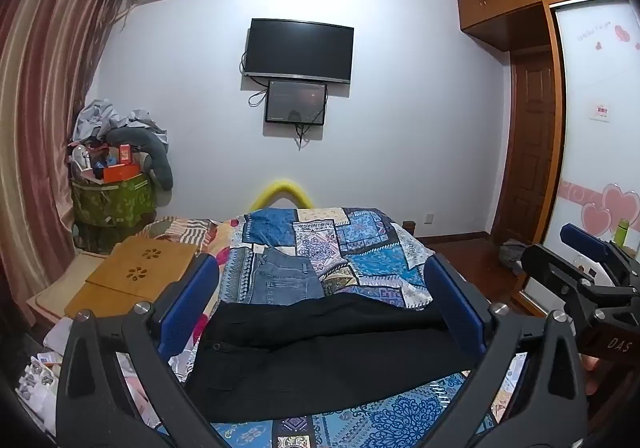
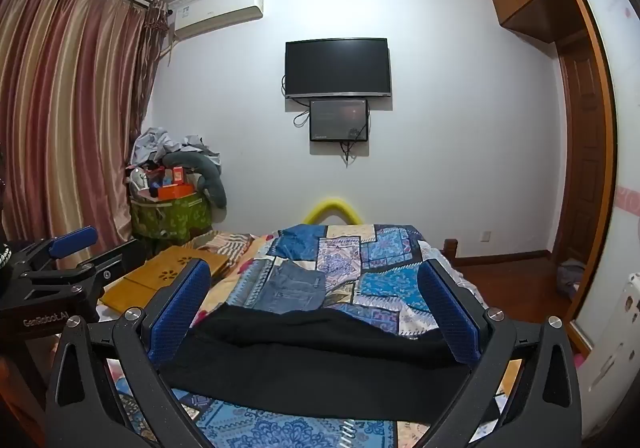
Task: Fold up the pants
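Note:
Black pants [image 1: 320,352] lie spread across the near end of a bed with a blue patchwork cover [image 1: 360,248]; they also fill the lower middle of the right wrist view [image 2: 320,360]. Beyond them lie blue jeans [image 1: 286,276], also seen on the cover in the right wrist view [image 2: 294,290]. My left gripper [image 1: 322,288] hovers above the black pants, open wide, nothing between its blue pads. My right gripper [image 2: 316,290] is likewise open and empty above the pants. The right gripper shows at the right edge [image 1: 580,264] of the left view, the left gripper at the left edge [image 2: 68,260] of the right view.
A wooden lap table [image 1: 136,276] lies on the bed's left side. A green hamper [image 1: 112,200] piled with boxes and clothes stands by the striped curtain [image 1: 44,108]. A TV [image 1: 298,50] hangs on the far wall. Wardrobe [image 1: 592,128] and door stand right.

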The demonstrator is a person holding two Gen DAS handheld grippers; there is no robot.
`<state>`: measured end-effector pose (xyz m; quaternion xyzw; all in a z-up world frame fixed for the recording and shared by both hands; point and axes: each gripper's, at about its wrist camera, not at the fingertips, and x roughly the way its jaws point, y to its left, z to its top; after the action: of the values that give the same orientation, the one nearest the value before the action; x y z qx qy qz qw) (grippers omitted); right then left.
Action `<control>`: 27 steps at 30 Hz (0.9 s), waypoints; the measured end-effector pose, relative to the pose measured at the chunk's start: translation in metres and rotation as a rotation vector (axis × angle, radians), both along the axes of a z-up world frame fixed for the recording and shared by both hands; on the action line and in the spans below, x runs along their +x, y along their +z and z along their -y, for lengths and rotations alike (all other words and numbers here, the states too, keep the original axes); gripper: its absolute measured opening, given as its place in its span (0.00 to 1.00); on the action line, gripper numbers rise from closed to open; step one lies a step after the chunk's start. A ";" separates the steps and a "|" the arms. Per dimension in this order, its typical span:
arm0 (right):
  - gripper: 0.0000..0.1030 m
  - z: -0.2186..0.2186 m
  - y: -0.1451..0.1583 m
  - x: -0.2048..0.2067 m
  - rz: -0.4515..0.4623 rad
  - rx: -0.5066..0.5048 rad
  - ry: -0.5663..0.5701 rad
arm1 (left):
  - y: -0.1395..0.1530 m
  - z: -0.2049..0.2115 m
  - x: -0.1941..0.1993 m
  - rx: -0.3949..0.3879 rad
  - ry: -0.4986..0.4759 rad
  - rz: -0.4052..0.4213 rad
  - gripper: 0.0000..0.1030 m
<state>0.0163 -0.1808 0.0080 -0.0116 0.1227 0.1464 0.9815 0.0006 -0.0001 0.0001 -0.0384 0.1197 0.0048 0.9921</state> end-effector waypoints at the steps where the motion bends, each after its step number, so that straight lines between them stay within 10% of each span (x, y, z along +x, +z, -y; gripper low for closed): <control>1: 1.00 0.000 0.000 -0.001 0.010 0.003 0.000 | 0.000 0.000 0.000 -0.004 0.001 0.003 1.00; 27: 1.00 0.004 0.002 0.000 -0.005 0.010 -0.005 | -0.007 -0.001 0.002 0.007 0.001 0.002 1.00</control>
<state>0.0164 -0.1846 0.0099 -0.0061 0.1242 0.1445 0.9817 0.0021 0.0008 -0.0066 -0.0351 0.1189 0.0059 0.9923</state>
